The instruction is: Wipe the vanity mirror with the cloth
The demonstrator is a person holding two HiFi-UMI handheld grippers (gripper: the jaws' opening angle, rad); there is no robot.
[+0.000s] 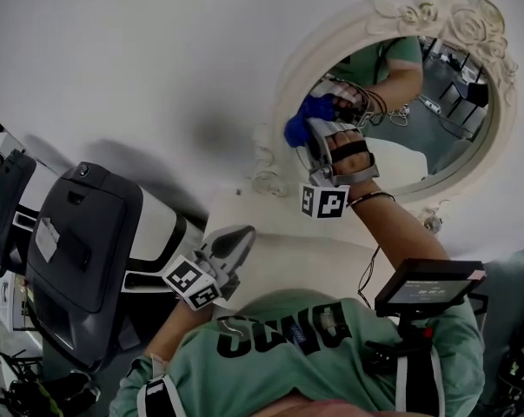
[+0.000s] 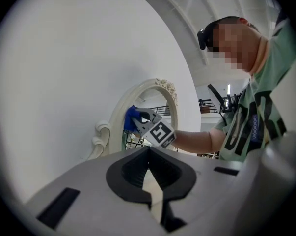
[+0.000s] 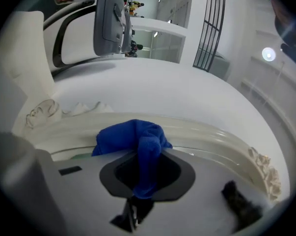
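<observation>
The oval vanity mirror (image 1: 288, 76) has an ornate cream frame and stands against the white wall. My right gripper (image 1: 312, 130) is shut on a blue cloth (image 1: 298, 125) and holds it against the glass at the mirror's left edge. In the right gripper view the cloth (image 3: 133, 136) bunches between the jaws of my right gripper (image 3: 144, 166), against the cream frame (image 3: 206, 134). My left gripper (image 1: 233, 241) hangs lower, over the vanity top, shut on nothing. The left gripper view looks past its own jaws at my left gripper (image 2: 150, 181) toward the mirror (image 2: 163, 86), the cloth (image 2: 131, 119) and my right gripper (image 2: 144, 118).
A white vanity top (image 1: 270, 224) lies below the mirror. A bulky grey, black and white chair-like machine (image 1: 79, 241) stands at the left. A small screen on a mount (image 1: 427, 285) sits at the person's chest. The mirror reflects the person's arm and a room behind.
</observation>
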